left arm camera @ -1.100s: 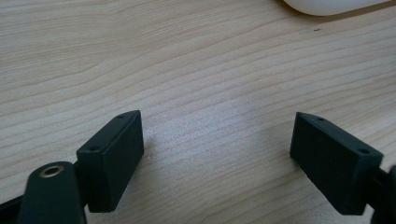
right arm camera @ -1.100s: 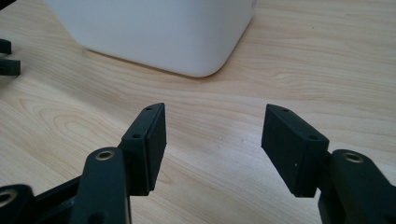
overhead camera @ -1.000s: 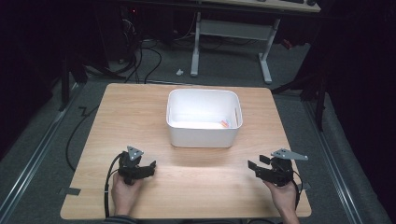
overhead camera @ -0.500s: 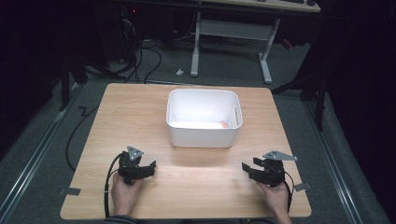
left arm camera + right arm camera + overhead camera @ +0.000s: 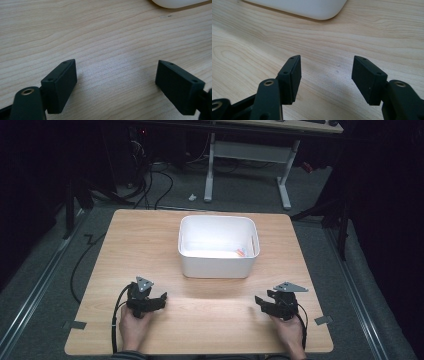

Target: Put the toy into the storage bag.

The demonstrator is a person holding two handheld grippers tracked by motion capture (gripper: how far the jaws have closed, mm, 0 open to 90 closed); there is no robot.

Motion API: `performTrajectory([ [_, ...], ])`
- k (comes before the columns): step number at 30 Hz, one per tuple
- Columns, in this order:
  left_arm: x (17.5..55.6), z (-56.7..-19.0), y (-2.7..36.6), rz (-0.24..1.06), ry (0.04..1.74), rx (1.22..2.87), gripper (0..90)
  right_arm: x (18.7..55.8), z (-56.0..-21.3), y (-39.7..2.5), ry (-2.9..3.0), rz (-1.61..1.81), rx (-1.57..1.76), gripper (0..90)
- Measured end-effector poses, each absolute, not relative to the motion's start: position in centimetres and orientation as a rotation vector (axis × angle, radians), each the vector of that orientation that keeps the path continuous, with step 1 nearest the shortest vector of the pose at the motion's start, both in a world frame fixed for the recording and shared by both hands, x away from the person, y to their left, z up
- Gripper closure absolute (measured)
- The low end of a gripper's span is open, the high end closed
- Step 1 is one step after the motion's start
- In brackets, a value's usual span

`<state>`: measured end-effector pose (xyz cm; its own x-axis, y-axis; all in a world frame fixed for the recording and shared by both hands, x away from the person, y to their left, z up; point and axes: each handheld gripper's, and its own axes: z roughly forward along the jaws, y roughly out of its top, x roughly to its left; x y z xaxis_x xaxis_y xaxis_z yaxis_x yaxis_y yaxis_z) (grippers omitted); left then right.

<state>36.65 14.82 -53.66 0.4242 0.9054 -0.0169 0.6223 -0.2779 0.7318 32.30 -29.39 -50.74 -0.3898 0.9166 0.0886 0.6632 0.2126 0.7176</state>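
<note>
A white rectangular bin [image 5: 218,265] stands at the middle of the wooden table [image 5: 150,245], with a small orange item [image 5: 241,252] inside near its right wall. My left gripper [image 5: 159,300] rests low on the table at the front left, held by a hand, jaws open and empty. In the left gripper view the left gripper [image 5: 116,75] has bare wood between its fingers, and the bin [image 5: 175,2] edge shows at the top. My right gripper [image 5: 260,301] rests at the front right, open and empty. The right gripper [image 5: 325,71] points toward the bin [image 5: 307,7].
Cables [image 5: 117,312] trail from each gripper toward the front edge. A grey desk frame [image 5: 250,155] and floor cables [image 5: 150,180] lie beyond the far edge. Tape marks [image 5: 74,324] sit on the floor by the front corners.
My right gripper has shifted left and slightly toward the front edge. The left gripper has stayed in place.
</note>
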Motion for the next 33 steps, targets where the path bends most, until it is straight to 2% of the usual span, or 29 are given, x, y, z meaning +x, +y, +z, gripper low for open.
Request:
performTrajectory([
  [22, 36.6, -53.7, 14.8, 0.539, 1.285, 2.010, 17.8, 33.4, -52.8, -27.2, 2.149, 0.935, 1.424, 41.1],
  [33, 36.6, -53.7, 14.8, 0.539, 1.284, 2.011, 17.8, 33.4, -53.1, -26.8, 2.136, 0.904, 1.364, 36.0],
])
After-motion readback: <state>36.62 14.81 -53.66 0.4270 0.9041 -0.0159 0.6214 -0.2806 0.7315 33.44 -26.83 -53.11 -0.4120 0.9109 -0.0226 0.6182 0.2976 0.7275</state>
